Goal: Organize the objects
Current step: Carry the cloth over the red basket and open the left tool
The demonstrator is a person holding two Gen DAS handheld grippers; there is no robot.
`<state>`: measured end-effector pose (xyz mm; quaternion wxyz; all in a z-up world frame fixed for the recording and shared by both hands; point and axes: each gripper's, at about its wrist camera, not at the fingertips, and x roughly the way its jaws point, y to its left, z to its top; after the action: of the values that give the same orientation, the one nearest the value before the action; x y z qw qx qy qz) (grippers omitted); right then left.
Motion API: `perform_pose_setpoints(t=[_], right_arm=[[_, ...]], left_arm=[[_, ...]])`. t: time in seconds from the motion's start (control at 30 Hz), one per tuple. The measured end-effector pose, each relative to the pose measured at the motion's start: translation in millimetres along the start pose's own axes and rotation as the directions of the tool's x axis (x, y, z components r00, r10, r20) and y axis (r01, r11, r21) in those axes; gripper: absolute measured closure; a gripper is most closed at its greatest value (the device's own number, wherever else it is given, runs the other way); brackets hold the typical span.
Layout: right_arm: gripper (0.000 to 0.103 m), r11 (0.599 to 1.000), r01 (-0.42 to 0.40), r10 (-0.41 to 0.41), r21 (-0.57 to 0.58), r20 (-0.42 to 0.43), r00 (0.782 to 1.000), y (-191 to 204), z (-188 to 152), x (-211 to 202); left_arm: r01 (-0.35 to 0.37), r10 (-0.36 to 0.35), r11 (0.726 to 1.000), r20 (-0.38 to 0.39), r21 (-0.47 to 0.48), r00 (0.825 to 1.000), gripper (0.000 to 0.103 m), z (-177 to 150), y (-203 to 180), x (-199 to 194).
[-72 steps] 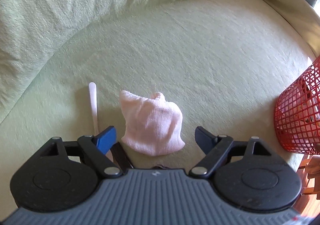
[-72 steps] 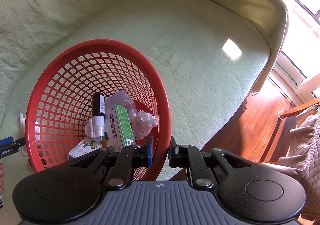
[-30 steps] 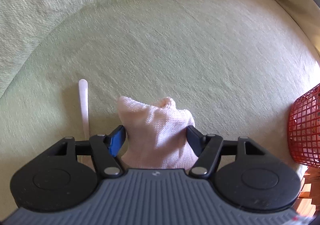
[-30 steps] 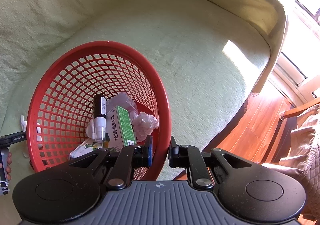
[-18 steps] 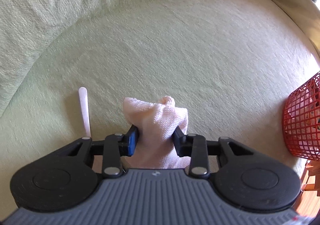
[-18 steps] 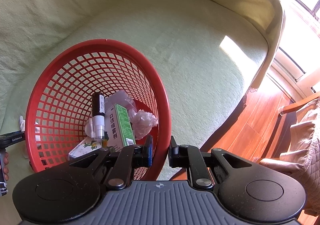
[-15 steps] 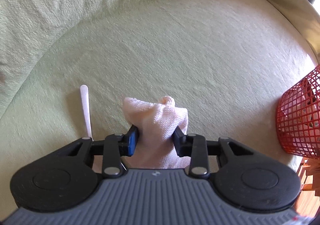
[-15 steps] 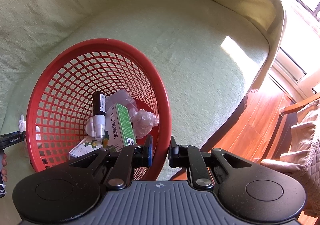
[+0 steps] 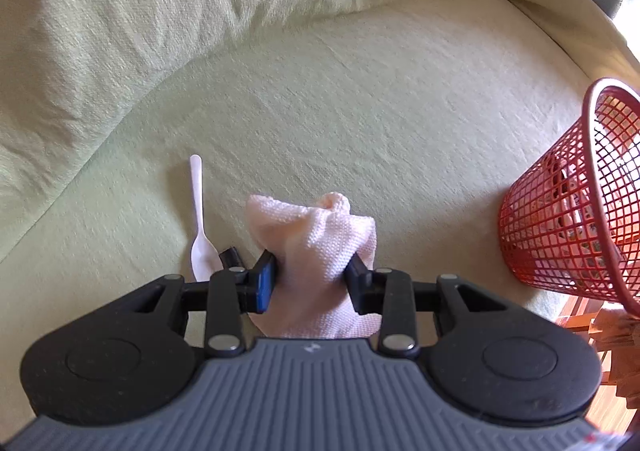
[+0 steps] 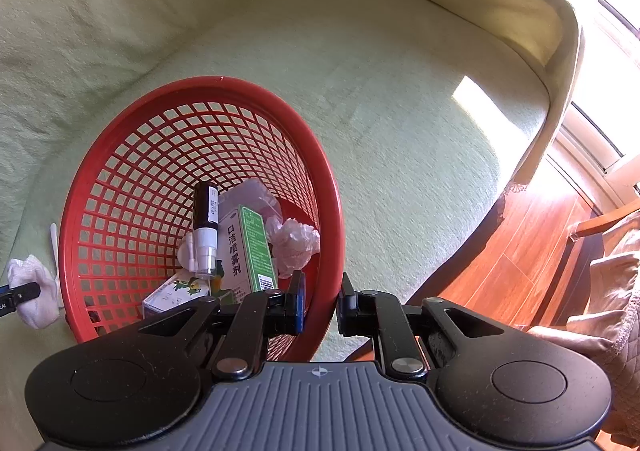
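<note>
My left gripper [image 9: 310,275] is shut on a pale pink knitted cloth [image 9: 316,247] and holds it above the green sofa seat [image 9: 360,99]. A white plastic spoon [image 9: 198,227] lies on the seat just left of it. A red mesh basket [image 9: 568,207] stands at the right. My right gripper [image 10: 320,305] is shut on the near rim of the red basket [image 10: 332,187], tilting it. Inside lie a green box [image 10: 248,247], a spray bottle [image 10: 205,227], crumpled paper [image 10: 296,243] and a small carton [image 10: 176,293]. The cloth [image 10: 34,283] and left gripper show at that view's left edge.
The sofa back [image 9: 160,11] rises behind the seat and an armrest [image 10: 500,7] curves at the right. Beyond the seat's front edge is a wooden floor [image 10: 516,263] with a quilted cushion [image 10: 608,315].
My left gripper closed on the pink cloth and lifted it; the spoon's bowl now shows. The basket has come further into the left view. My right gripper keeps its hold on the rim.
</note>
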<state>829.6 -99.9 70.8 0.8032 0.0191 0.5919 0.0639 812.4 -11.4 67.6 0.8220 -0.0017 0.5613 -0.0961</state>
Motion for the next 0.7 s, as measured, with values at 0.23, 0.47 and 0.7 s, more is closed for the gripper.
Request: perform_pose_setpoints(t=[0.23, 0.47, 0.7], right_arm=[[0.091, 1.000, -0.025, 0.025, -0.010, 0.002, 1.000, -2.3, -3.1, -0.8], [0.091, 0.998, -0.052, 0.052, -0.019, 0.004, 0.999, -3.2, -3.0, -1.2], [0.091, 0.997, -0.071, 0.071, -0.027, 0.010, 0.997, -3.1, 0.6, 0.2]], left_arm=[[0.008, -0.009, 1.000, 0.040, 0.028, 0.999, 0.072, 6.9, -28.7, -47.2], [0.043, -0.051, 0.995, 0.078, 0.095, 0.996, 0.072, 20.7, -70.3, -81.1], [0.092, -0.108, 0.982, 0.087, 0.167, 0.990, 0.072, 31.5, -121.1, -90.8]])
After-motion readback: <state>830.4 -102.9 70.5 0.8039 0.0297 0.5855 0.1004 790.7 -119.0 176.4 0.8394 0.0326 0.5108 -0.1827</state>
